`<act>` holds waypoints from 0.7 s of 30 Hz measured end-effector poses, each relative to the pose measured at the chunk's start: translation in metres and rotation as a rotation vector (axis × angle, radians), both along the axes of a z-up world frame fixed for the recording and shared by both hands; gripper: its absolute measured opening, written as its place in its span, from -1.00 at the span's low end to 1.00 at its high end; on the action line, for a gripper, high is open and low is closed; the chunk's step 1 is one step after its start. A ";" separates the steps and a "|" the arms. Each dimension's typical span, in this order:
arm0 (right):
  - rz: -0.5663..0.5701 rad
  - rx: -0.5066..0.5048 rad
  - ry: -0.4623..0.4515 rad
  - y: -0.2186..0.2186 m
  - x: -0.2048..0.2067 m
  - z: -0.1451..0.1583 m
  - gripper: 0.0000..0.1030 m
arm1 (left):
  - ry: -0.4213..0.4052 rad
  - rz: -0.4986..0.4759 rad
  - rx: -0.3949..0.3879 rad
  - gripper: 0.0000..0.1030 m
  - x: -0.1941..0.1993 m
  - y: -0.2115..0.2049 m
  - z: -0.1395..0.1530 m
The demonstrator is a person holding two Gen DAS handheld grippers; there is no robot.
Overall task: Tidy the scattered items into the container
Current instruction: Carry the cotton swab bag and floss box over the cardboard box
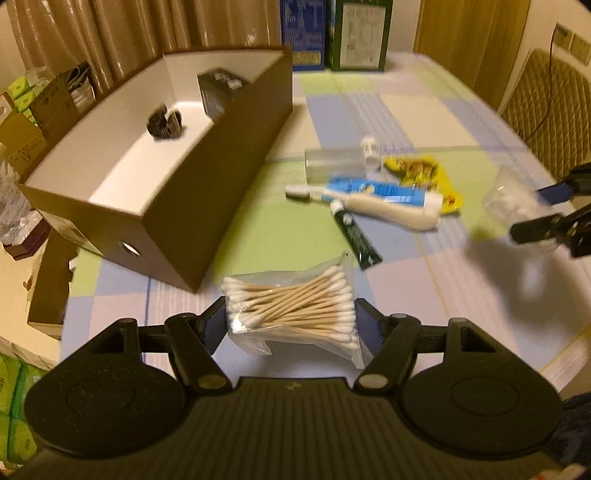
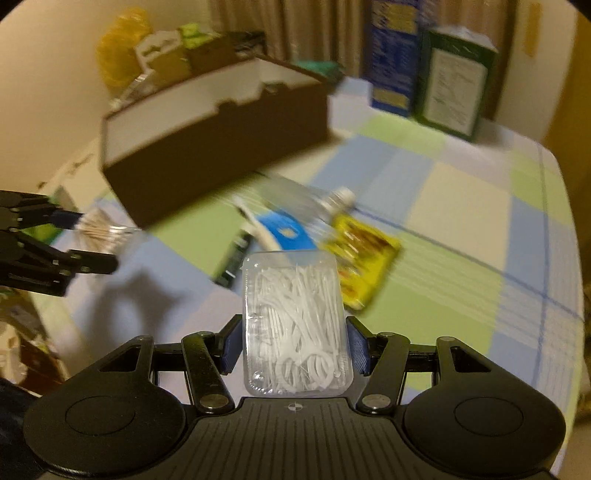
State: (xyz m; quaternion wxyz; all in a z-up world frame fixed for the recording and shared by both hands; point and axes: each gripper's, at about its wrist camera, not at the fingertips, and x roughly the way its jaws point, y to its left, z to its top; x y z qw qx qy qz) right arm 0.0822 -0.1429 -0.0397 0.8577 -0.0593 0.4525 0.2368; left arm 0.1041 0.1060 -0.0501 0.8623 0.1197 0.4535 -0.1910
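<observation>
My left gripper (image 1: pixel 290 317) is shut on a clear bag of cotton swabs (image 1: pixel 291 306), held above the checked tablecloth (image 1: pixel 424 110). My right gripper (image 2: pixel 293 345) is shut on a clear plastic box of white floss picks (image 2: pixel 295 325), also lifted off the cloth. The brown cardboard box (image 1: pixel 207 173) with a white inside stands to the left; two dark items (image 1: pixel 166 120) lie in it. On the cloth between the grippers lie a clear bottle (image 1: pixel 332 164), a blue-and-white tube (image 1: pixel 384 192), a yellow packet (image 1: pixel 417 171) and a dark green tube (image 1: pixel 356 236).
Two tall cartons, one blue (image 1: pixel 304 33) and one green (image 1: pixel 360 35), stand at the far edge of the table. Cardboard boxes and green packs (image 1: pixel 22 88) crowd the left side beyond the table edge. A curtain (image 1: pixel 110 33) hangs behind.
</observation>
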 end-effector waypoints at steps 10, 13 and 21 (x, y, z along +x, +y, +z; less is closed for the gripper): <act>0.166 0.088 -0.089 0.078 0.022 0.037 0.06 | -0.098 0.065 -0.052 0.32 0.011 0.032 0.052; 0.179 0.110 -0.118 0.099 0.038 0.046 0.06 | -0.126 0.087 -0.062 0.32 0.022 0.045 0.062; 0.153 0.122 -0.167 0.156 0.094 0.056 0.06 | -0.206 0.126 -0.053 0.32 0.070 0.072 0.080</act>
